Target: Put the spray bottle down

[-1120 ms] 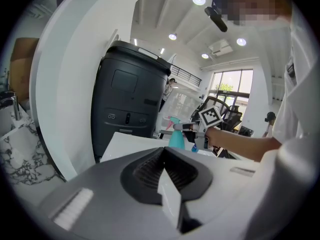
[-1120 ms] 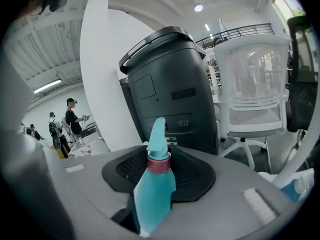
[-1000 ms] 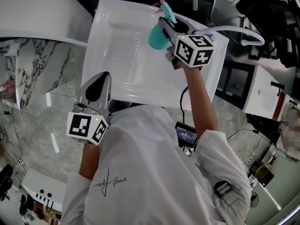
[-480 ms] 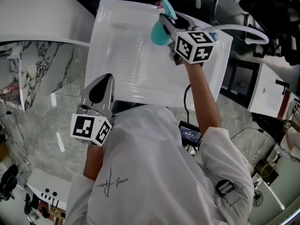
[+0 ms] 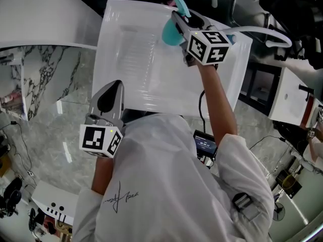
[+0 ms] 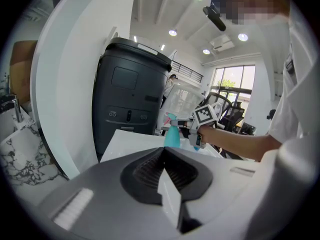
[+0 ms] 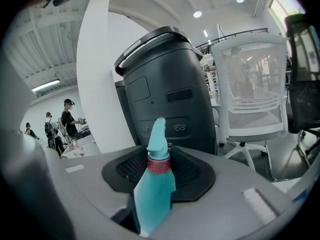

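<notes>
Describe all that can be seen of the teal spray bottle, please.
The teal plastic spray bottle has a teal trigger head above a dark pink collar. It is roughly upright, clamped at its body between the pads of the right hand-held gripper, over the far part of the white table. Whether its base touches the table cannot be told.

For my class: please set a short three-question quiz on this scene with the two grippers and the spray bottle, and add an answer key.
1. What is clamped between the jaws of the right gripper?
2. True or false: the left gripper also holds an object.
3. The table in front of the person is: A white, B black, C brown wood.
Key: 1, the teal spray bottle. 2, false: its jaws are shut on nothing. 3, A.
</notes>
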`<state>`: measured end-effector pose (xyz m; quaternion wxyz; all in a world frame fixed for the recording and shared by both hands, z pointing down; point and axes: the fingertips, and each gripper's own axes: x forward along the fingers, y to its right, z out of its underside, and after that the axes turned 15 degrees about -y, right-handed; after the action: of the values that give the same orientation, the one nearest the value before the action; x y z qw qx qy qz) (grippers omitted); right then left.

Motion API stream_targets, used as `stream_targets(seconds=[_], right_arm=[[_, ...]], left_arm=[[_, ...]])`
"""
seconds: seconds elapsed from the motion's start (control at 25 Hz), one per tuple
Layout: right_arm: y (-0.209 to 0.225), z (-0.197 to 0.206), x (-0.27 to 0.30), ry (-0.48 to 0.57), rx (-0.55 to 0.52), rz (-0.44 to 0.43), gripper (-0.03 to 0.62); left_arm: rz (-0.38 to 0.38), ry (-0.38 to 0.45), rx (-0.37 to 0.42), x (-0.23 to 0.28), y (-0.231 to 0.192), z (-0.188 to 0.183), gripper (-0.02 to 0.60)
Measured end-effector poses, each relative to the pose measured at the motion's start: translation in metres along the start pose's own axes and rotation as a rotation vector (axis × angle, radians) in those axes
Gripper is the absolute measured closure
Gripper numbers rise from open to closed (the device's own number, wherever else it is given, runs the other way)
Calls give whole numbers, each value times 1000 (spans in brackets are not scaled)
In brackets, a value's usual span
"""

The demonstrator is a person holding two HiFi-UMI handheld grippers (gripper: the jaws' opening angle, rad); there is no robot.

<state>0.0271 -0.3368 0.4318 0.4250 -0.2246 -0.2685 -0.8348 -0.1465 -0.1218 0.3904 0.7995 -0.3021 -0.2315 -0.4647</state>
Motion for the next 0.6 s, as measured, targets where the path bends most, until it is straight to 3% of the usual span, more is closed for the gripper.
stream_targets(seconds=[0.6], right_arm=[[8, -9, 20, 85, -17, 60, 460]], left_arm=[[7, -45, 3, 9, 2, 11, 528]])
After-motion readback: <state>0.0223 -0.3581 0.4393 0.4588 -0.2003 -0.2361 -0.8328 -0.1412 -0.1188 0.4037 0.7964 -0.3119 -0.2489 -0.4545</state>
